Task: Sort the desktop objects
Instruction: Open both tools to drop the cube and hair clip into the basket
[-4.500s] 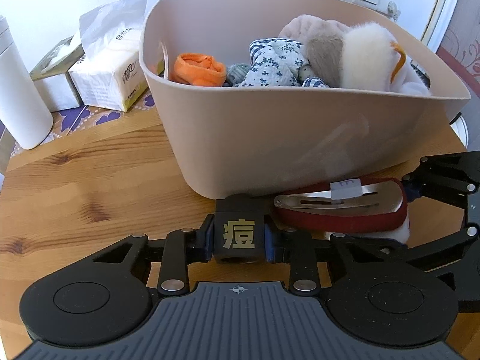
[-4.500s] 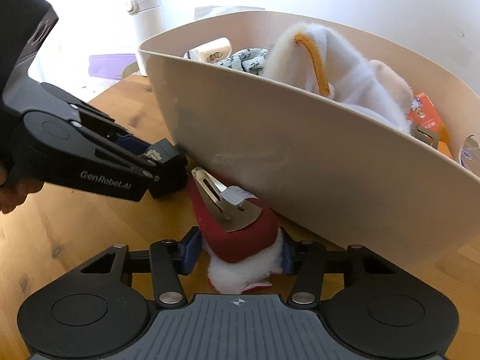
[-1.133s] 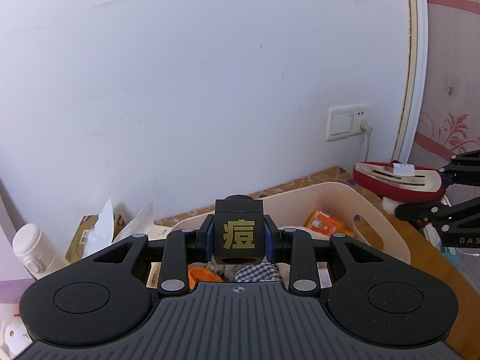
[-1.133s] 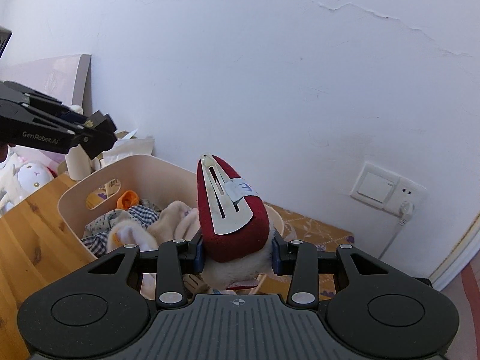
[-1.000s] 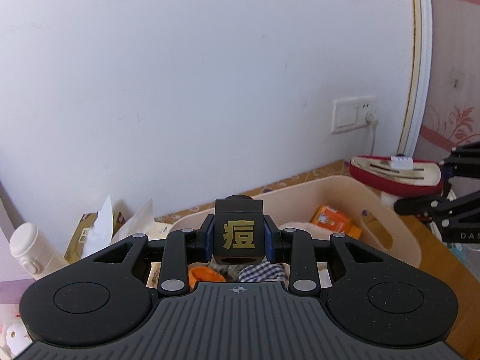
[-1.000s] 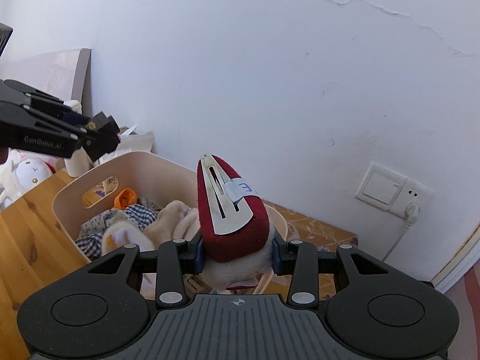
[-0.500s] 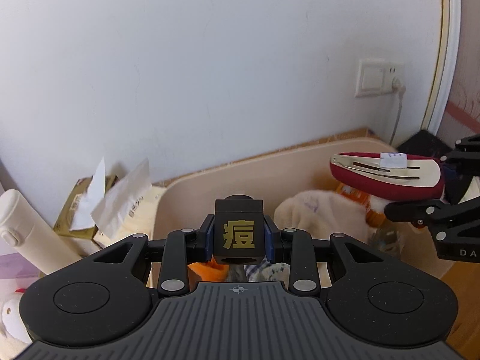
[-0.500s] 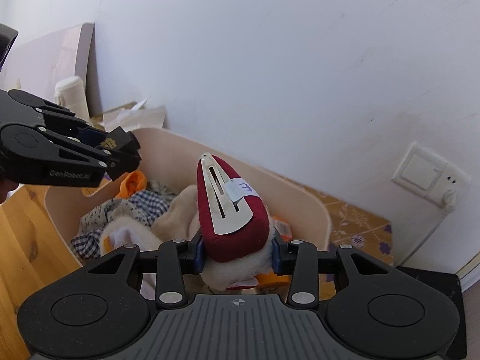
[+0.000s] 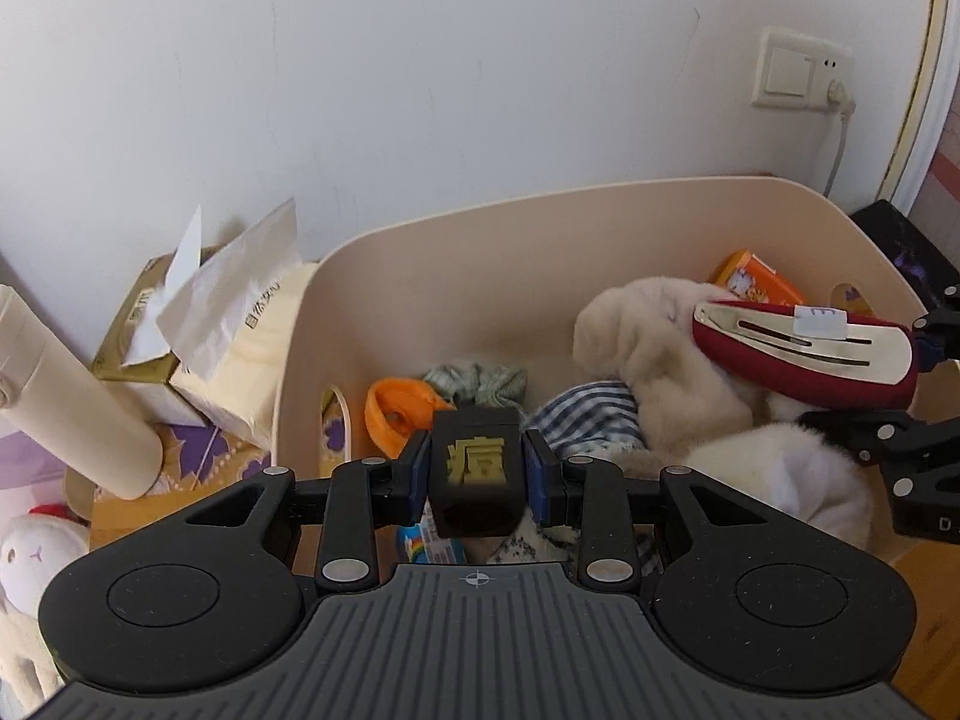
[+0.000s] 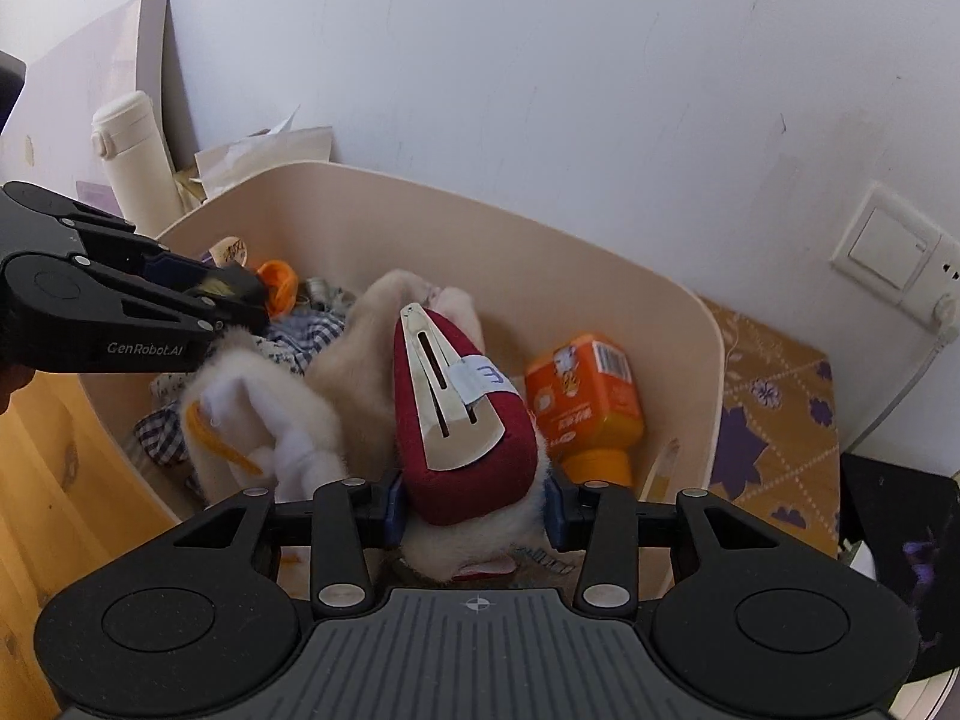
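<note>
Fingers of the left gripper (image 9: 478, 475) clench a black cube (image 9: 477, 468); the right gripper (image 10: 472, 501) grips a red hair clip (image 10: 465, 405). Both hang over the beige bin (image 10: 702, 354), so each should probably lower before letting go, dropping its item onto the plush pile beneath the fingertips.

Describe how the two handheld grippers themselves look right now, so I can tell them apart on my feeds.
Both look alike: matte black linkage arms with silver pivot screws, two round black discs, and a ribbed grey body with a small crosshair mark. The fingers carry blue pads. The left gripper, seen side-on from the right wrist, has white "GenRobot.AI" lettering. The right gripper has the same build. No cables or sleeves show.
</note>
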A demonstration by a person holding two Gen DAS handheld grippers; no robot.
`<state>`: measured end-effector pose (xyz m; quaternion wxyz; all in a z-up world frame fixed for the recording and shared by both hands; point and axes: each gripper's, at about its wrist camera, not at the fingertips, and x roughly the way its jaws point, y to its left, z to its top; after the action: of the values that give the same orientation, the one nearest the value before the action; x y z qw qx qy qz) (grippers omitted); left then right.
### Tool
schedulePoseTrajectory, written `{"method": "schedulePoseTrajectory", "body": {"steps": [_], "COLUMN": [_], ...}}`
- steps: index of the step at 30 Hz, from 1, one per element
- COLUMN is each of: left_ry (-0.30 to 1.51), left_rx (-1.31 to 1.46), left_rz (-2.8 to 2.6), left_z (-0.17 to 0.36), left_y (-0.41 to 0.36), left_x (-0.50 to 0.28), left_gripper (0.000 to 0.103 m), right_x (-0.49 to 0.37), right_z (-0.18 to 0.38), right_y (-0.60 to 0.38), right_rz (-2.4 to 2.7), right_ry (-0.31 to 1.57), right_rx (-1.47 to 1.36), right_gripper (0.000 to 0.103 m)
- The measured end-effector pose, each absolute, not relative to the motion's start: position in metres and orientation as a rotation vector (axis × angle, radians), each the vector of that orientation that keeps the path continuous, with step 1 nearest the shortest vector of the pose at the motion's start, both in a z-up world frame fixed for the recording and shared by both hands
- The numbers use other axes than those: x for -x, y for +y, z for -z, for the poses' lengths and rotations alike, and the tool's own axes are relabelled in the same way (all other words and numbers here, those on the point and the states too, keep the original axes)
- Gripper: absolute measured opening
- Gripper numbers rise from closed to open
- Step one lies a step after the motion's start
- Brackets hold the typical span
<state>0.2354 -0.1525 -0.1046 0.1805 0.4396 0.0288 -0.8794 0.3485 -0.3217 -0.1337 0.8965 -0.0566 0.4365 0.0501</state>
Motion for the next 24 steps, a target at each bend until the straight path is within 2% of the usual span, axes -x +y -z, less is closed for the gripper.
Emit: {"method": "schedulePoseTrajectory", "body": {"steps": [1,3,5,6,8,10,12,16,24], "left_ry": [0.08,0.087,0.11,0.114,0.113,0.118,0.128,0.142,0.131], "left_rx": [-1.251,-1.257,-1.266,-1.261,-1.254,-1.262,-1.265,-1.268,-1.245], "left_rz": [2.483,2.484,2.482,2.48,2.479,2.471,2.47,2.468,2.474], "left_z": [0.106,0.106,0.105,0.103,0.1,0.098,0.096,0.089,0.071], "left_y": [-0.152,-0.152,-0.153,-0.153,-0.153,-0.153,-0.153,-0.152,-0.144], "left_x": [-0.234,-0.234,-0.232,-0.234,-0.236,-0.236,-0.238,-0.243,-0.256], "left_gripper": [0.033,0.04,0.057,0.06,0.071,0.075,0.076,0.078,0.078], "right_x": [-0.349,-0.349,-0.352,-0.35,-0.349,-0.348,-0.346,-0.342,-0.33], "right_z": [0.134,0.133,0.132,0.132,0.13,0.126,0.122,0.114,0.098], "right_y": [-0.321,-0.32,-0.321,-0.321,-0.321,-0.322,-0.322,-0.32,-0.309], "right_rz": [-0.103,-0.101,-0.096,-0.089,-0.075,-0.059,-0.046,-0.032,-0.01], "right_ry": [0.907,0.911,0.915,0.918,0.921,0.919,0.912,0.897,0.878], "right_rx": [0.111,0.099,0.101,0.101,0.088,0.06,0.043,0.039,0.031], "right_gripper": [0.051,0.051,0.058,0.061,0.077,0.087,0.09,0.103,0.103]}}
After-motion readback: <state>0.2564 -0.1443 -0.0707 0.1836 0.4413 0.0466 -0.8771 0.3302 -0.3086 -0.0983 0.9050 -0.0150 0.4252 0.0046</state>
